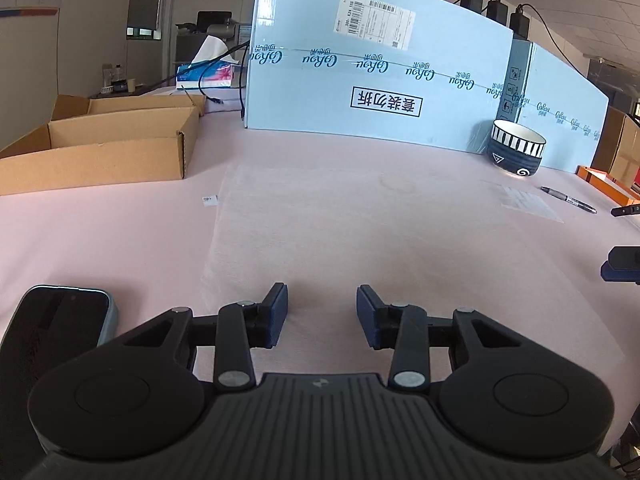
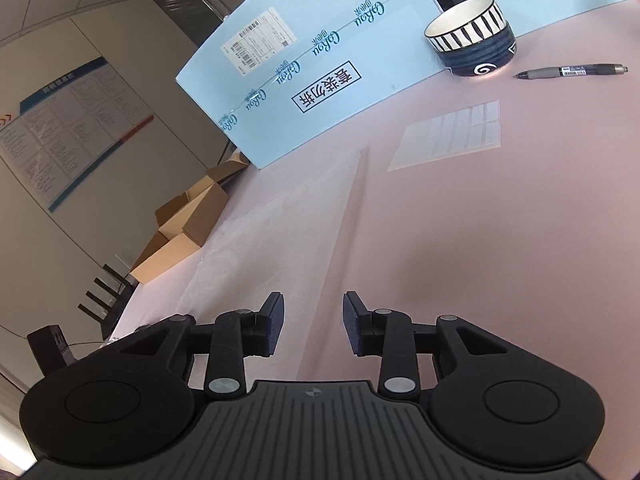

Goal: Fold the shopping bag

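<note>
The shopping bag (image 1: 340, 216), thin, translucent and hard to trace, is seen spread flat on the pink table (image 1: 100, 240), directly ahead of the left gripper (image 1: 322, 316), whose jaws are parted with nothing between them. Its long axis is judged to run away from that claw toward the blue box (image 1: 380, 80). From the right gripper (image 2: 313, 324), likewise released and empty, the bag (image 2: 280, 220) lies ahead and leftward, its near edge just beyond the fingertips. Neither hand is clearly nearer.

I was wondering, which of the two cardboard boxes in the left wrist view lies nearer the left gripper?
The front cardboard box, its long side wall facing the left gripper; the rear cardboard box sits behind it, nearer the tissue box.
</note>
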Motion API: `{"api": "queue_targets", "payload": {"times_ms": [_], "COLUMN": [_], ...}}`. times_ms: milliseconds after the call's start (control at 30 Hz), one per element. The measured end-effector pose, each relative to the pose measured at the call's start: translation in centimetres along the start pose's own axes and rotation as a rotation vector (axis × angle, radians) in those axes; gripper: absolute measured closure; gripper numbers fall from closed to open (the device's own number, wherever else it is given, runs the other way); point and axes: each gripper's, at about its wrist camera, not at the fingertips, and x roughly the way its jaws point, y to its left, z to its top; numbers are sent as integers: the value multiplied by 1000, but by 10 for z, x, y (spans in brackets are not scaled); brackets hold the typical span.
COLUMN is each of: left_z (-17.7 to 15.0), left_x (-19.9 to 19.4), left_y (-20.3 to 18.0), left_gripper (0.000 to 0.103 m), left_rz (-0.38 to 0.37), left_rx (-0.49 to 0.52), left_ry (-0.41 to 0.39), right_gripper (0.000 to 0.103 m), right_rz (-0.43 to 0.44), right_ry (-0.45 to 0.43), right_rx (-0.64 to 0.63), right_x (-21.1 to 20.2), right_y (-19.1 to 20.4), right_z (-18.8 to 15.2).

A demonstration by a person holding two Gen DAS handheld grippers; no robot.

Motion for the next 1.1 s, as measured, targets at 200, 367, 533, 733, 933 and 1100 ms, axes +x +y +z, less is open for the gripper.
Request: {"api": "queue_targets", "payload": {"times_ms": [200,367,533,733,933,1100], "left_z": [12,13,13,9,6,13], "left_x": [-18,-14,1,22,32,40], "left_y": [-13,-31,-57,-76,-77,-85], "left_gripper": [63,61,61,65,65,65], "left_rz": [-34,-72,-133,-64,-7,42], "left_rx": [2,40,86,143,139,177], "left_ry": [-45,-31,-25,-11,0,7], "right_gripper": [69,71,75,84,102,102], "right_rz": [63,79,77,79,81,40], "right_ry": [80,107,142,171,171,119], "right_rx": [120,102,73,23,66,16], "right_x": [25,32,38,46,57,57], "right_y": [-18,-16,-12,-7,-17,-17], "right_z": [4,9,12,15,19,27]}}
